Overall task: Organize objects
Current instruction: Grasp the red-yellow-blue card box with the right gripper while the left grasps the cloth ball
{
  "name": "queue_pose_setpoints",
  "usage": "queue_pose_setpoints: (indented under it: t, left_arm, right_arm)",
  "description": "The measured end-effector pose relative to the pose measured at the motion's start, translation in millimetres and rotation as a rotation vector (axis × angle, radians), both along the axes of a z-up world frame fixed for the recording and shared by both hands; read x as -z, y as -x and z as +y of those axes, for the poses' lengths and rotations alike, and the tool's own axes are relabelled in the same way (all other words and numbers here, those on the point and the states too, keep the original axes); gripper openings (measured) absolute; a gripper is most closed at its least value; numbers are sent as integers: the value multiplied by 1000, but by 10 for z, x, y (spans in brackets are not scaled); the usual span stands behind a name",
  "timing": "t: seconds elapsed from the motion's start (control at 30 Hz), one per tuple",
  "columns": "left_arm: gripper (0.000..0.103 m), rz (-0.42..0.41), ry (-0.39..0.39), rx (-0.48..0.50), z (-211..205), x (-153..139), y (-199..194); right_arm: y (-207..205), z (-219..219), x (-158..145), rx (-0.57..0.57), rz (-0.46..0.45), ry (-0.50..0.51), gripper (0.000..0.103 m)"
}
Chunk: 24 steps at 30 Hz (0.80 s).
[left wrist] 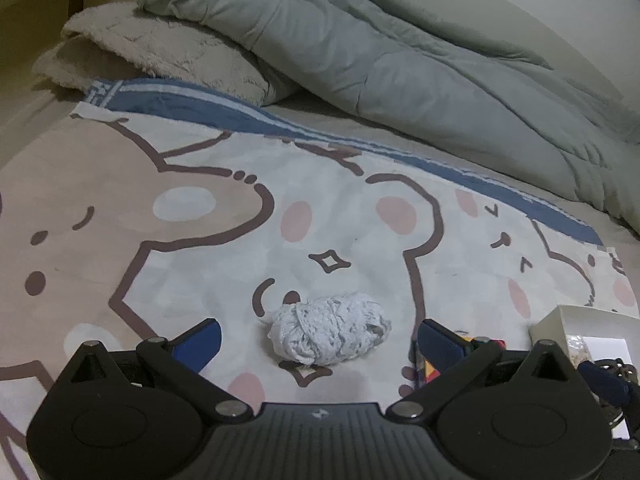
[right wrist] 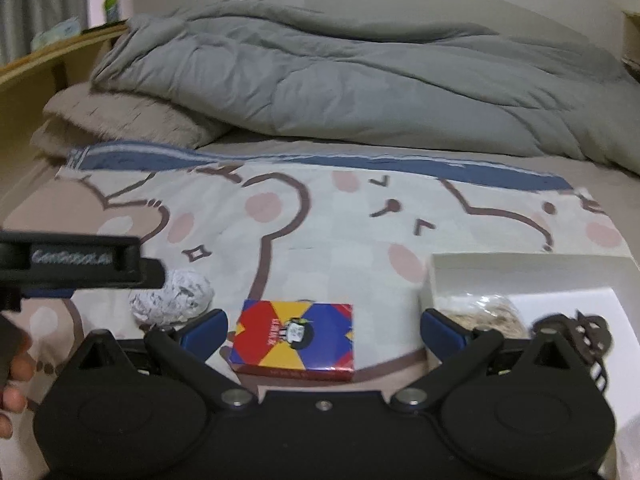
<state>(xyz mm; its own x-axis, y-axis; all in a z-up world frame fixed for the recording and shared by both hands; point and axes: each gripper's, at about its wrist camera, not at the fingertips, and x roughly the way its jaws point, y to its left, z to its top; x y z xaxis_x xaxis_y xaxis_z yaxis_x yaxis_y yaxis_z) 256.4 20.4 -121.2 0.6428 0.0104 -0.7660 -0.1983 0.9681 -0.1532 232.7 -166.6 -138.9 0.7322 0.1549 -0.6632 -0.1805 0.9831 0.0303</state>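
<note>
While both tools gape | yarn ball (left wrist: 330,330) between left tool (left wrist: 318,340) fingers | card box (right wrist: 293,340) between right tool (right wrist: 323,330)

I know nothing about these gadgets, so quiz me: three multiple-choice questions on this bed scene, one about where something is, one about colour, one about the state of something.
1. Where does the small card box lie?
A. inside the white tray
B. on the cartoon blanket, between the ball of cloth and the white tray
C. on the grey duvet

2. What colour is the band along the blanket's far edge?
A. blue
B. green
C. orange

3. How do the fingers of the left gripper stand?
A. closed on the ball of cloth
B. closed on nothing
C. spread open, with the ball of cloth between them

Answers: B, the right view shows the box on the blanket, with the ball of cloth on one side and the white tray on the other. A, the band is blue. C, the left view shows a gap on each side of the cloth.
</note>
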Motion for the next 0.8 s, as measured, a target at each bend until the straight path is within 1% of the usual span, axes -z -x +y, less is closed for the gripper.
queue_pose_setpoints:
  t: [0.17, 0.3, 0.37, 0.47, 0.57, 0.63, 0.73, 0.8]
  left_arm:
    - [103, 27, 3, -15, 35, 142, -98]
    - [103, 32, 24, -38, 46, 210, -212]
    - [103, 42, 35, -28, 33, 262, -272]
    - [103, 66, 18, -26, -3, 349, -332]
    - [103, 71, 22, -32, -7, 404, -363]
    - [103, 54, 28, -61, 16, 401, -371]
    - [101, 35, 53, -85, 54, 409, -363]
    - [94, 40, 59, -65, 42, 417, -368]
  right_arm:
    - [-117, 105, 137, -32, 46, -11, 103]
    - [-200, 123, 275, -12, 96, -38, 103]
    - [-241, 124, 343, 2, 114, -44, 103]
    - [-317, 89, 432, 46, 152, -74, 103]
    - [-351, 136, 468, 40, 141, -33, 103]
    - [-360, 166, 488, 32, 132, -15, 103]
    - [-382, 188, 493, 31, 136, -15, 103]
    - [-400, 187, 490, 37, 138, -18, 103]
